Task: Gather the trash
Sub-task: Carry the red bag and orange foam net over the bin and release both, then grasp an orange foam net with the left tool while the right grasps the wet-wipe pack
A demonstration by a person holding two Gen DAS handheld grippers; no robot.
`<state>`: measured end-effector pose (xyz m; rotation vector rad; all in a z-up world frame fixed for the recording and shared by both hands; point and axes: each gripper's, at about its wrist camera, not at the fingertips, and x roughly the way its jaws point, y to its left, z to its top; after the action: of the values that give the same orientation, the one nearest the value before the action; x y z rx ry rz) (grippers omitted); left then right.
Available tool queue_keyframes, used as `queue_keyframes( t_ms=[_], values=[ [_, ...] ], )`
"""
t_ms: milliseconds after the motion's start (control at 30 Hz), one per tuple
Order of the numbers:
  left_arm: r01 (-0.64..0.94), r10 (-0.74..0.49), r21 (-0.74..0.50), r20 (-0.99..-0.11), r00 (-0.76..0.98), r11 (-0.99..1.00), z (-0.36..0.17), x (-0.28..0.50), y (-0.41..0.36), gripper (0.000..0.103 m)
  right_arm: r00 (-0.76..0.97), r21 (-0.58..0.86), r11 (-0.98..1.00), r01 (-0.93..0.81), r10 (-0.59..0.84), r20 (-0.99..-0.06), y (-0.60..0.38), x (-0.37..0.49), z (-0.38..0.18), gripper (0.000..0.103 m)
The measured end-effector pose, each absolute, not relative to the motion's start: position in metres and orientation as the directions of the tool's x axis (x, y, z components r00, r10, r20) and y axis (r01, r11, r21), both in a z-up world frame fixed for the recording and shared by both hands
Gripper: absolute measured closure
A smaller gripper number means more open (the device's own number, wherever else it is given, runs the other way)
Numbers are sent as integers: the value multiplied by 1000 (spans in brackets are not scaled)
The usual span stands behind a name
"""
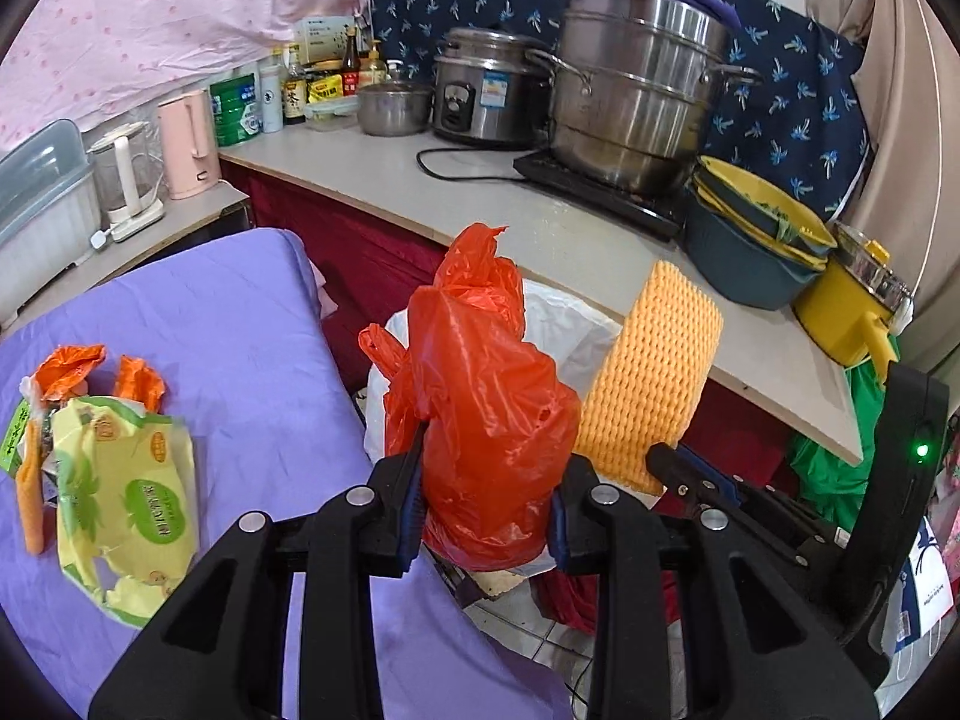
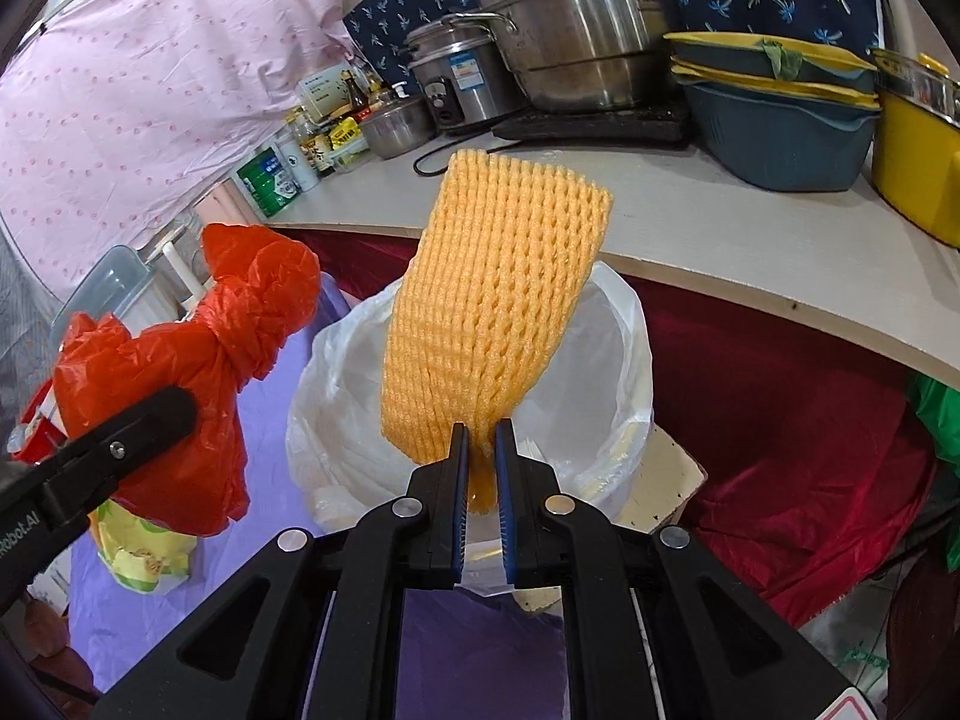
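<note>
My left gripper [image 1: 489,480] is shut on a crumpled red plastic bag [image 1: 486,396] and holds it up beside the trash bin. The bag also shows in the right wrist view [image 2: 198,372]. My right gripper [image 2: 480,450] is shut on a yellow foam fruit net [image 2: 492,312], held upright over the white-lined trash bin [image 2: 624,360]. The net shows in the left wrist view [image 1: 654,372], with the bin liner [image 1: 570,324] behind the bag. A yellow-green wrapper [image 1: 126,498] and orange scraps [image 1: 66,372] lie on the purple cloth [image 1: 252,324] at left.
A counter [image 1: 540,228] behind the bin carries steel pots [image 1: 636,84], a rice cooker [image 1: 486,90], bottles, stacked blue and yellow basins [image 1: 750,240] and a yellow pot [image 1: 852,306]. Kettles [image 1: 186,144] stand at left. Red cloth [image 2: 780,420] hangs under the counter.
</note>
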<state>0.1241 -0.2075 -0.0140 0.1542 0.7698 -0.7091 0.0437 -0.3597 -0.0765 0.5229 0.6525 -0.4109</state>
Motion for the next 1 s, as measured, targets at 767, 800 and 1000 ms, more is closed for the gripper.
queue_keyframes(
  t_ms=[767, 800, 1000],
  values=[
    [588, -529, -175, -680, 507, 789, -19, 157, -191, 47, 725, 313, 788, 530, -229, -650, -355, 51, -70, 69],
    [576, -525, -180, -678, 515, 798, -17, 159, -186, 47, 728, 315, 789, 527, -229, -646, -354, 50, -68, 69],
    [531, -504, -185, -661, 555, 827, -6, 161, -162, 47, 747, 318, 803, 504, -219, -628, -343, 48, -56, 68]
  ],
)
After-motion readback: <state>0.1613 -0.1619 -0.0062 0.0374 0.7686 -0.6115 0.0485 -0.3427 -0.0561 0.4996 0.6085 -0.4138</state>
